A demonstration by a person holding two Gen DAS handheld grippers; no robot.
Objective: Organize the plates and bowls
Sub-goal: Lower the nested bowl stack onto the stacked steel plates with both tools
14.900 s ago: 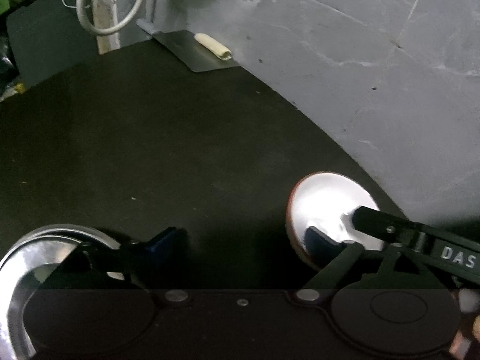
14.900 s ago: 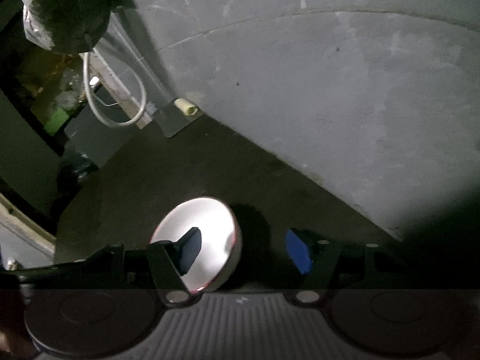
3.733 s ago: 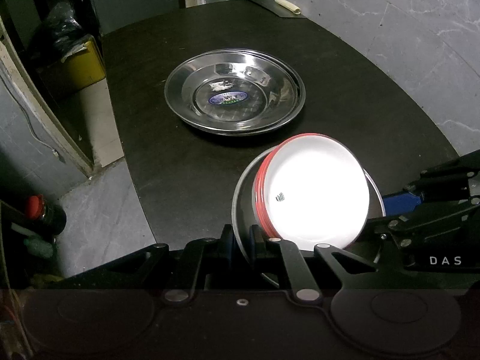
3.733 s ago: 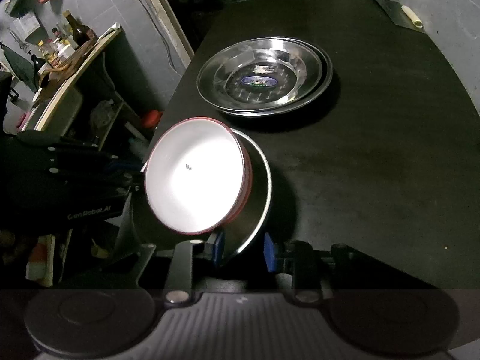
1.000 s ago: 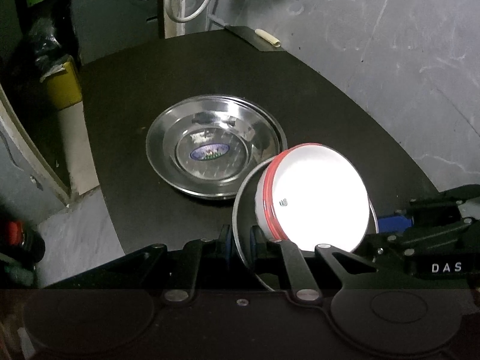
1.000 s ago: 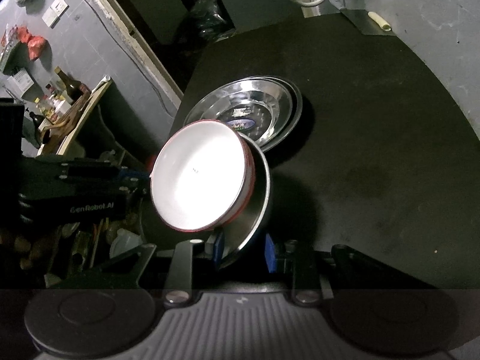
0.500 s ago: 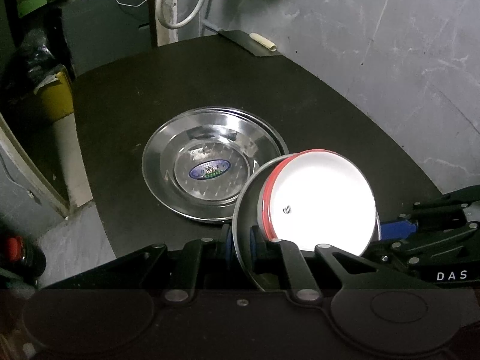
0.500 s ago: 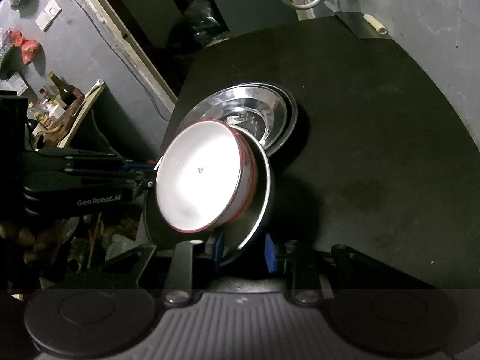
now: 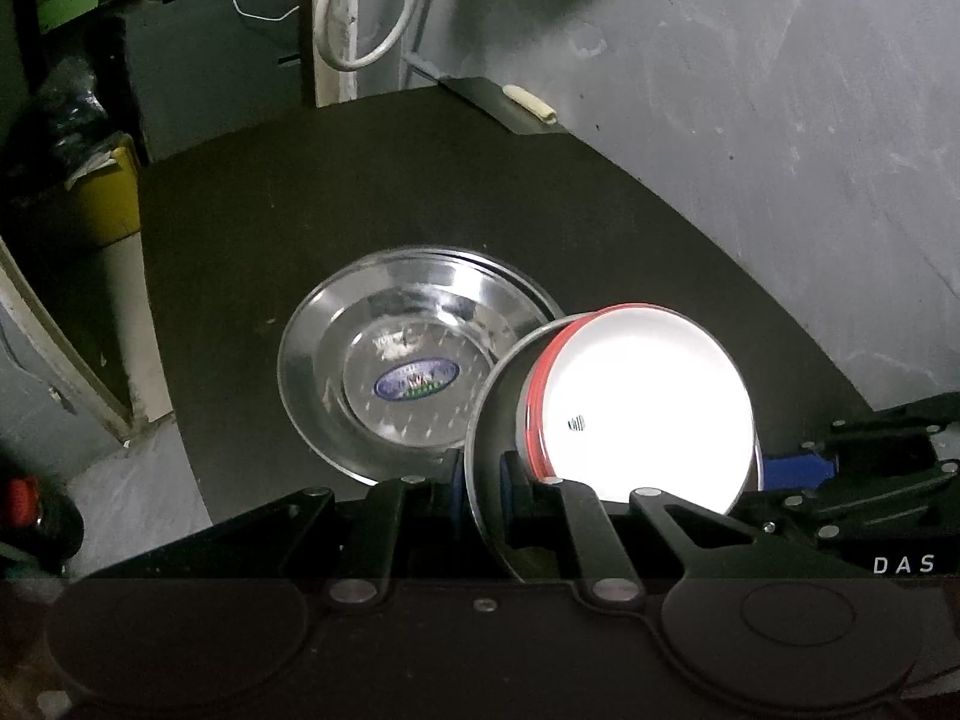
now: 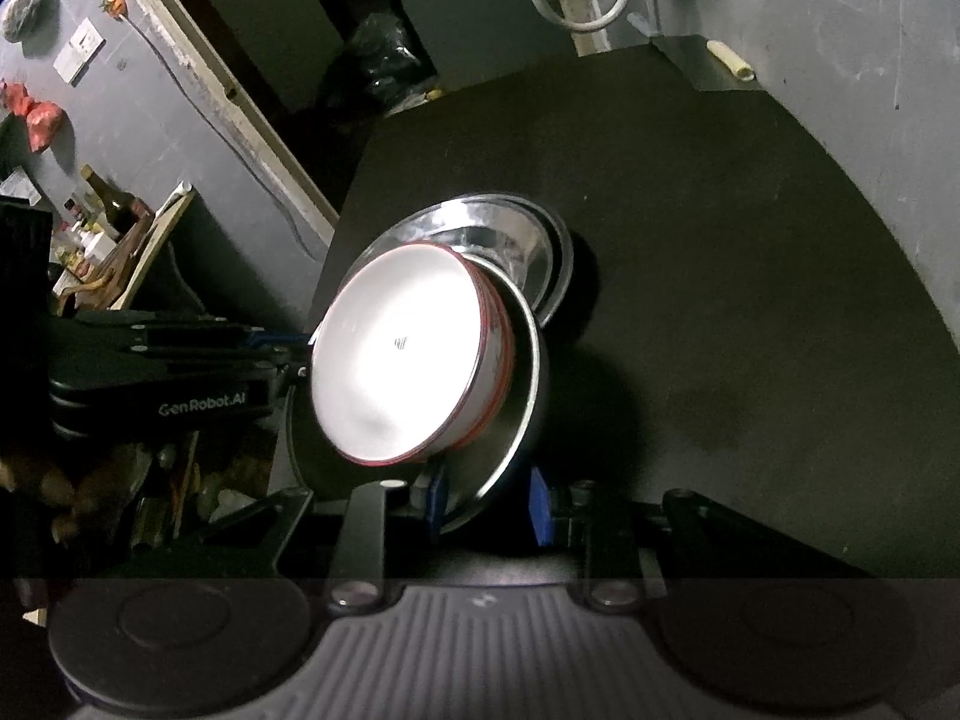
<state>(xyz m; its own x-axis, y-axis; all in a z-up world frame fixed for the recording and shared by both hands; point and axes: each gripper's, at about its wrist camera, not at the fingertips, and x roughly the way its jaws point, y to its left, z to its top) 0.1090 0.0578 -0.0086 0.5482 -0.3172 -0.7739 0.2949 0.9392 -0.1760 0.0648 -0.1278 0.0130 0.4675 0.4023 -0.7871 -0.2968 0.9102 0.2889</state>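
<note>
Both tools grip 1 steel plate [image 9: 489, 480] by its rim: the left tool [image 9: 480, 489] clamped tight, the right tool [image 10: 486, 495] closed on the opposite edge. The red-rimmed white bowl [image 9: 648, 414] sits in it, tilted, above the stacked plates [image 9: 384, 354] on the dark surface [image 9: 600, 210].

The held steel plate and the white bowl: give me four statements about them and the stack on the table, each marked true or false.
1. The white bowl sits on the held steel plate. True.
2. Only the left gripper clamps that plate. False: the right gripper grips its rim too.
3. The stacked steel plates lie on the black table. True.
4. The bowl's outside is blue. False: red.
</note>
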